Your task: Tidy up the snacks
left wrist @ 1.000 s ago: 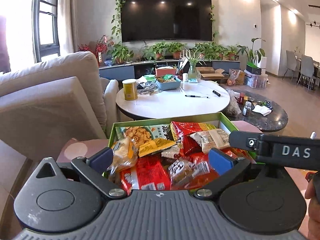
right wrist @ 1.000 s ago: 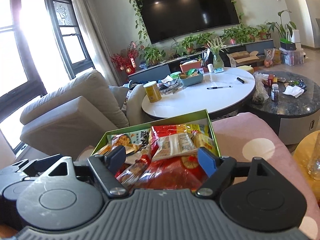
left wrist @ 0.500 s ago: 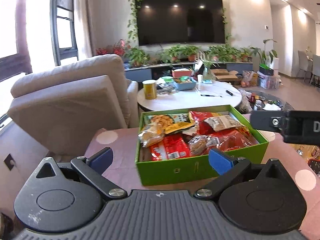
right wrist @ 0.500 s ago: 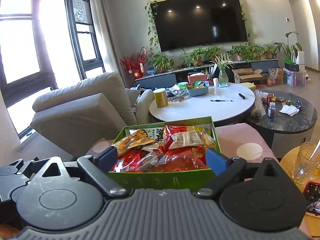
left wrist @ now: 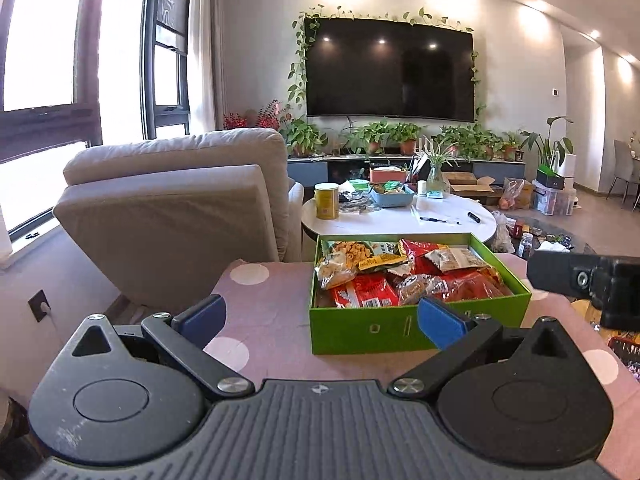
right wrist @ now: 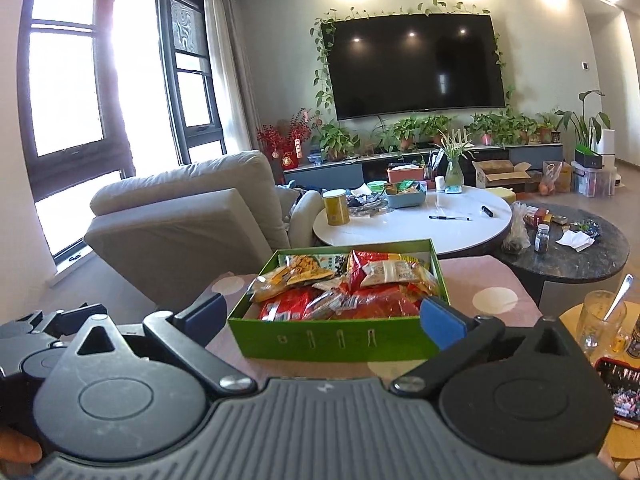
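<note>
Many snack packets (left wrist: pixel 404 276) fill the open green box (left wrist: pixel 360 330).

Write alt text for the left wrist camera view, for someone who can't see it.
The open left gripper hovers, holding nothing, before a green box full of snack packets on a pink polka-dot surface. Behind stand a beige armchair, a white round table and a wall-mounted television. The right gripper edges in from the right.
</note>
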A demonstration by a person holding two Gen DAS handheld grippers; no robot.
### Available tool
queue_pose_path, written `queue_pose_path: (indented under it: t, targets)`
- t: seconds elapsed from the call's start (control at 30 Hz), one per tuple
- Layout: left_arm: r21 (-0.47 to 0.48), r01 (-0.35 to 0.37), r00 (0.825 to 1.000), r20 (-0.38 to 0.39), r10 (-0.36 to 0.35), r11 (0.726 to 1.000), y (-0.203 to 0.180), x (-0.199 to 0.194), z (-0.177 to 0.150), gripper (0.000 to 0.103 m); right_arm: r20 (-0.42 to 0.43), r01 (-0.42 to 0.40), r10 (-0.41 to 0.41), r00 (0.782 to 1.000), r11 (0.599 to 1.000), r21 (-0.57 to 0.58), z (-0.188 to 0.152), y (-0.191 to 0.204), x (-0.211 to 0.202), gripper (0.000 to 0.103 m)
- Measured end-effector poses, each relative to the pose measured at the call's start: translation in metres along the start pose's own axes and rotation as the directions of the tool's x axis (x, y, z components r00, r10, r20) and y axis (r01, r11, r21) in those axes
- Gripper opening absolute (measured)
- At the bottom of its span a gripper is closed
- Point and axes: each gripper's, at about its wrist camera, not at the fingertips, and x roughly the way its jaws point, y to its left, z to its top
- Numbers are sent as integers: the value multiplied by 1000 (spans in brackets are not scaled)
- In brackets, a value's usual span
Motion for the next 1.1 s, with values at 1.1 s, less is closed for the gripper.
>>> queue_pose_path:
  t: [1.1]
  targets:
    - [-34, 28, 999, 30, -27, 999, 0, -38, -24, 103, 5, 51, -51, 999, 998, 33, -33, -4, -26, 79]
